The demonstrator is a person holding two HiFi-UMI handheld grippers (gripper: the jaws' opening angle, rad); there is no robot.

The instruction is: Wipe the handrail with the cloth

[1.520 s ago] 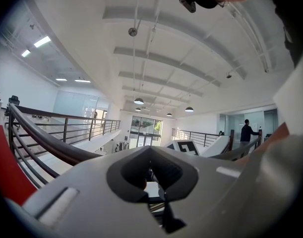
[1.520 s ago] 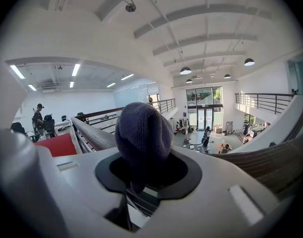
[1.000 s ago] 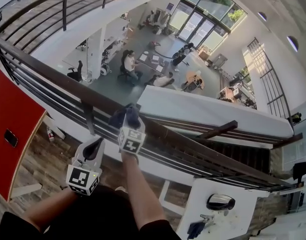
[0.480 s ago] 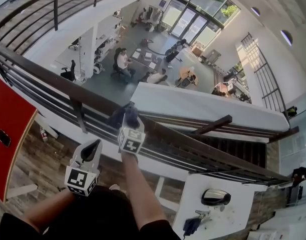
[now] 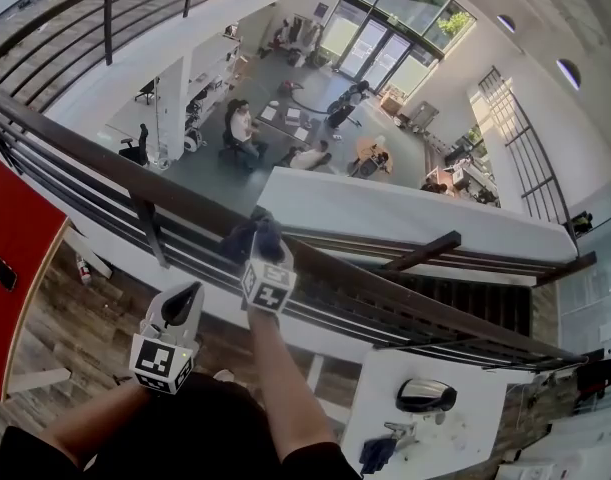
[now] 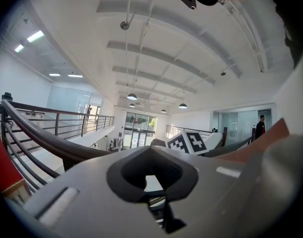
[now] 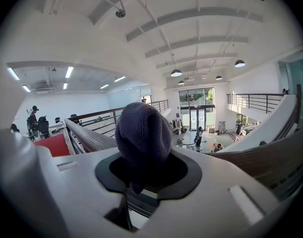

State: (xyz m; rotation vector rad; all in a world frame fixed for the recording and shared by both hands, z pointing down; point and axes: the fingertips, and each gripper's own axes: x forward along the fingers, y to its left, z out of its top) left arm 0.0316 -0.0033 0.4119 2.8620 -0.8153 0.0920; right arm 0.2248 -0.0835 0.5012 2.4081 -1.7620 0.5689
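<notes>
Currently the right claw [image 5: 264,240] is clenched on a dark blue-grey cloth [image 5: 249,234] and holds it against the top of the dark handrail [image 5: 95,153]. This is on the stretch between an upright post [image 5: 145,230] on the left and a slanted brace [image 5: 425,253] on the right, nearer the post. In the right gripper view the cloth [image 7: 143,138] bulges up out of the closed jaws as a rounded knitted lump, with the rail running away on both sides behind it. The left claw [image 5: 182,301] hangs lower and to the left, on the person's side of the railing. Its jaws are drawn together to a point with nothing between them, which the left gripper view confirms, and it touches neither the cloth nor the top rail. A red panel [image 5: 15,238] lies at the left edge of the head view. A white desk [image 5: 380,398] carrying a dark rounded object [image 5: 425,396] sits at lower right. Beyond the railing, far below, an open floor shows seated people and glass doors.
</notes>
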